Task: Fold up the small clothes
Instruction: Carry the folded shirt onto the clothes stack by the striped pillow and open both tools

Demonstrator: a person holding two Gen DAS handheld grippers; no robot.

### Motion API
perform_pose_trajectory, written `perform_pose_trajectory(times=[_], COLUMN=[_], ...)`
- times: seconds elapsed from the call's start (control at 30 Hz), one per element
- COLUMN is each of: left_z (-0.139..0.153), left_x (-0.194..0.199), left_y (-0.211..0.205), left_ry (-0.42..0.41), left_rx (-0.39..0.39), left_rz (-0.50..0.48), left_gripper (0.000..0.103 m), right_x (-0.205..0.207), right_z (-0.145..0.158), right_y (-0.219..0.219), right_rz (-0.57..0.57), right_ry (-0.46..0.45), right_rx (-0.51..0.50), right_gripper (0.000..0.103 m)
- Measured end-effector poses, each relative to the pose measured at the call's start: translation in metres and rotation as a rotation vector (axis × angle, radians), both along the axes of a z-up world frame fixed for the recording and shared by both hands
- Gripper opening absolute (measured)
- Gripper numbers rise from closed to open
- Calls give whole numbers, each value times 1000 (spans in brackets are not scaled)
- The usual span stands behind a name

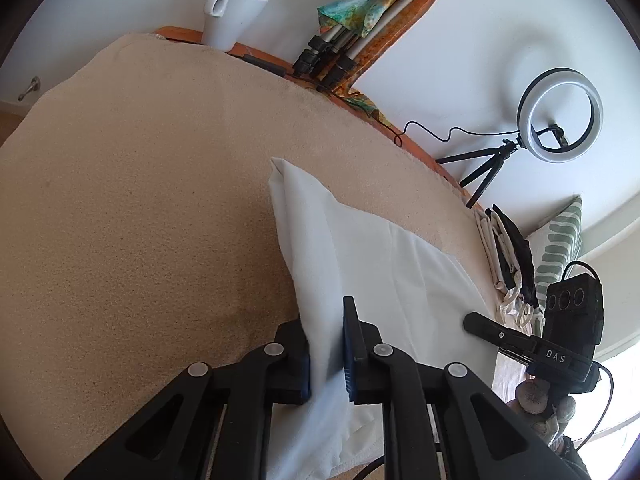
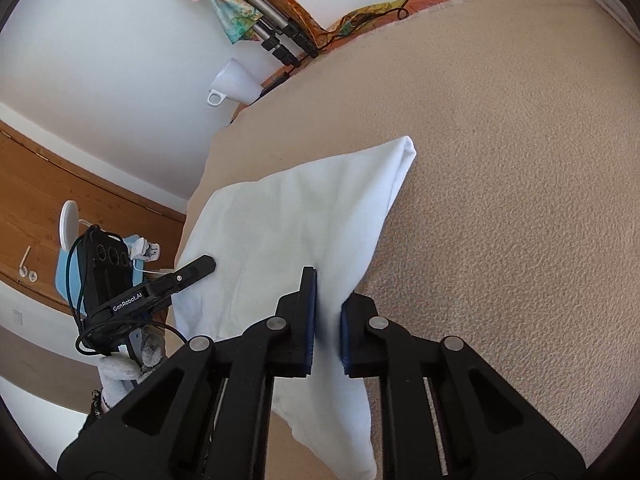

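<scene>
Both my left gripper (image 1: 326,354) and right gripper (image 2: 327,330) pinch the white cloth (image 1: 360,264); uneven lifting could skew the fold.

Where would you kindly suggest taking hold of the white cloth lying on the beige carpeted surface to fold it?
Probably by its near edge, one corner region per side, coming from the person's side at a downward slant. The white cloth lies flat with its far corner free, so lifting the near edge lets it fold forward. The left tongs and right tongs already pinch it there.
</scene>
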State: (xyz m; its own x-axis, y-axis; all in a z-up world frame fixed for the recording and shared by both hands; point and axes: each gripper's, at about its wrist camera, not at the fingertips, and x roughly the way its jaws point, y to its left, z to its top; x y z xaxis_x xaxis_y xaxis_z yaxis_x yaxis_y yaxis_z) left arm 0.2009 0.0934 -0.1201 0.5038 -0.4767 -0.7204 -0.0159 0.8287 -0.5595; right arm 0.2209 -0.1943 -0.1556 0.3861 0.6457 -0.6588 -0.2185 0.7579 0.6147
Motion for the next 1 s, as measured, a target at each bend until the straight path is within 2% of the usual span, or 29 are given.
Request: perform_pose_trajectory(times=[0.33,0.5,0.7,1.0], left_z=[23,35,54,73], left_x=[-10,-7,1,22], left_y=[-23,-46,-92,-178], left_ry=[-61,-83,-126,-182], left_rx=[11,-5,-2,-38], left_rz=[-27,-64,-138,-238], left_gripper=[9,9,9,9], right_x=[-12,-22,-38,-54], right_z=[28,45,67,91], right_y=[2,-18,-57,-145], right_rz=[15,-1,-35,-137], right_ry=[-79,-117,-175,-221], right_rx=[-71,-91,-133,-159], right_gripper=[11,11,11,11])
